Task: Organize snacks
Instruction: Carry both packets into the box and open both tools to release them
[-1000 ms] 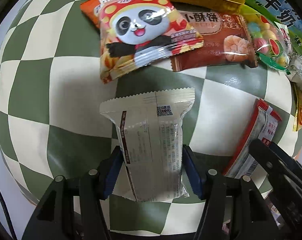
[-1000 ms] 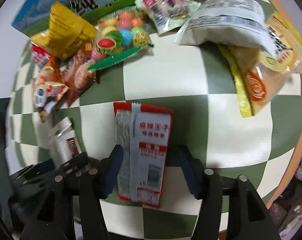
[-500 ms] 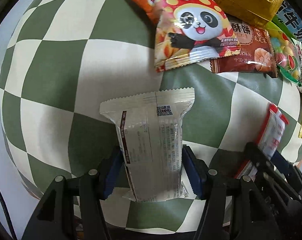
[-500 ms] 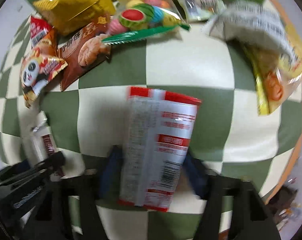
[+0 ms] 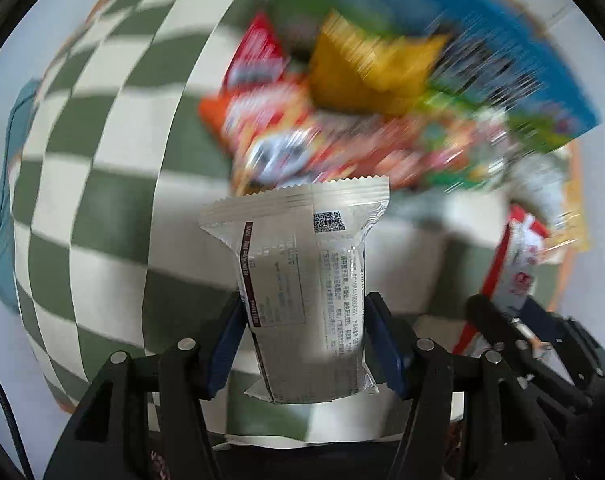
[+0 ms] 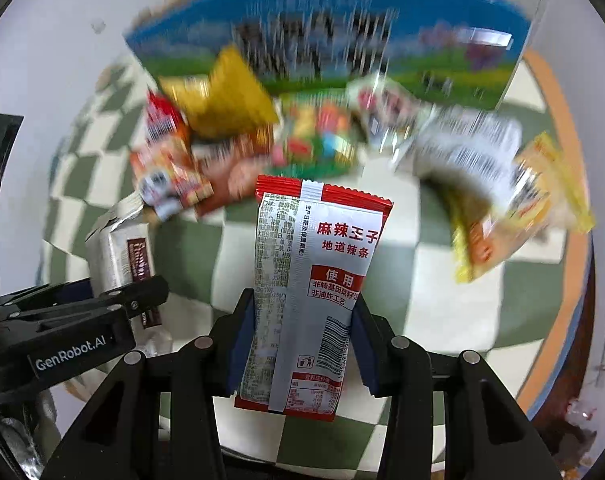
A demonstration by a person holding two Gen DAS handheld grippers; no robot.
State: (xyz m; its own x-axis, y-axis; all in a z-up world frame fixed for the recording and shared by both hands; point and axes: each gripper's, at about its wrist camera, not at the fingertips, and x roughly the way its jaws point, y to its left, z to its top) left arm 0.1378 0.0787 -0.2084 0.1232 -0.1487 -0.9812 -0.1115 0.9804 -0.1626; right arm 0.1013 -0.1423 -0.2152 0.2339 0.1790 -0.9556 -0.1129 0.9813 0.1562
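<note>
Two grippers, each clamped on one snack packet, hang above a green-and-cream checkered cloth (image 5: 102, 208). Left gripper (image 5: 302, 344): black hinged arms with blue pads (image 5: 376, 344) pressed on both sides of a white packet (image 5: 302, 280), a glossy plastic pillow pouch with serrated top seal, a square printed code, fine grey text and a dark maroon stripe down one side; the jaws stand only as far apart as the packet is wide. Seen from the right wrist, the same pouch shows a crinkled silvery face and a maroon label, with the left gripper's black arm across it. Right gripper (image 6: 298, 344): identical black arms and blue pads (image 6: 362, 348) closed firmly on a red-and-white packet (image 6: 314, 280), a flat sachet with red borders, a centre seam, red characters, a red panel and a barcode near its lower end. Both packets point away from the cameras, their lower ends between the pads, held clear of the cloth. Beyond them, motion-blurred, lies a heap of remaining snacks: a crumpled yellow bag (image 6: 222, 100), an orange-red bag with a panda print (image 6: 166, 168), a brown wrapper (image 6: 230, 176), a clear bag of multicoloured sweets (image 6: 318, 140), a white printed pouch (image 6: 466, 144) and a yellow-orange packet (image 6: 514, 216). Behind the heap stands a blue-and-green printed carton (image 6: 334, 40), its lettering unreadable through blur. The cloth's far edge carries an orange border (image 6: 550, 88).
</note>
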